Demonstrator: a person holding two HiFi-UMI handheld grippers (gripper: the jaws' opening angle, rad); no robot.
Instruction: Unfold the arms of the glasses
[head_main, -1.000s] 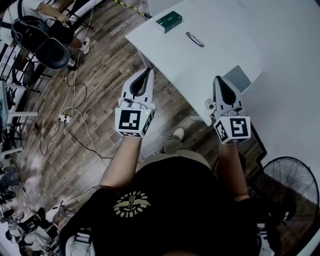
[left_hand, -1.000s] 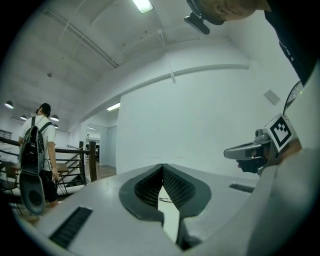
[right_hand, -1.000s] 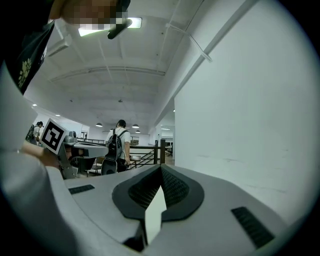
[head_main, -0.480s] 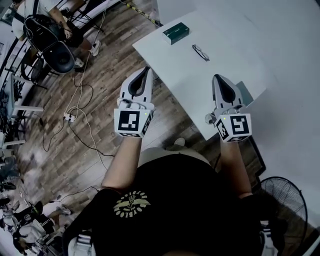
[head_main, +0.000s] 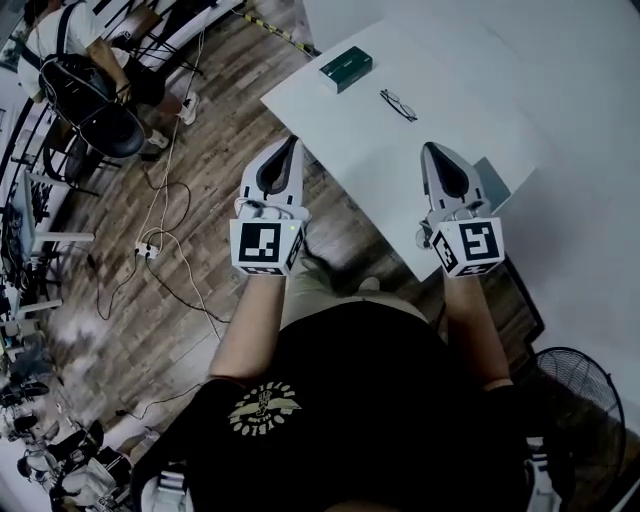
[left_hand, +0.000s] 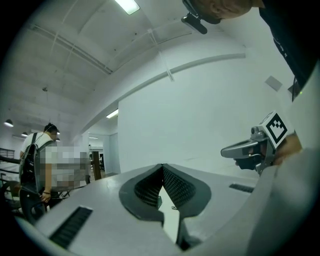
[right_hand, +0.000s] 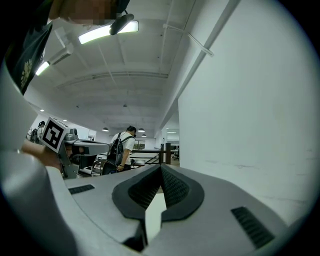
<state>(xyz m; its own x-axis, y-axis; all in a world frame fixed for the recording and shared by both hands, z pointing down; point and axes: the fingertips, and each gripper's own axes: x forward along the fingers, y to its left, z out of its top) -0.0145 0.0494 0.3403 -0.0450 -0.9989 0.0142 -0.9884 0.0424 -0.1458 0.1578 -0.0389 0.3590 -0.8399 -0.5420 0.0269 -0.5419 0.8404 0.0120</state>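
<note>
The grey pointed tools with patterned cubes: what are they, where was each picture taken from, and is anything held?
There is no robot: a person holds a two-jaw tool in each hand, the left gripper and the right gripper. The patterned cubes are part of them. The overhead picture comes from a camera on the person's head, looking steeply down. The other two come from cameras riding on each gripper, looking along its jaws. In both, the jaw tips meet with nothing between, so nothing is held. On the white table lie a pair of glasses and a dark green box, both ahead of the grippers.
</note>
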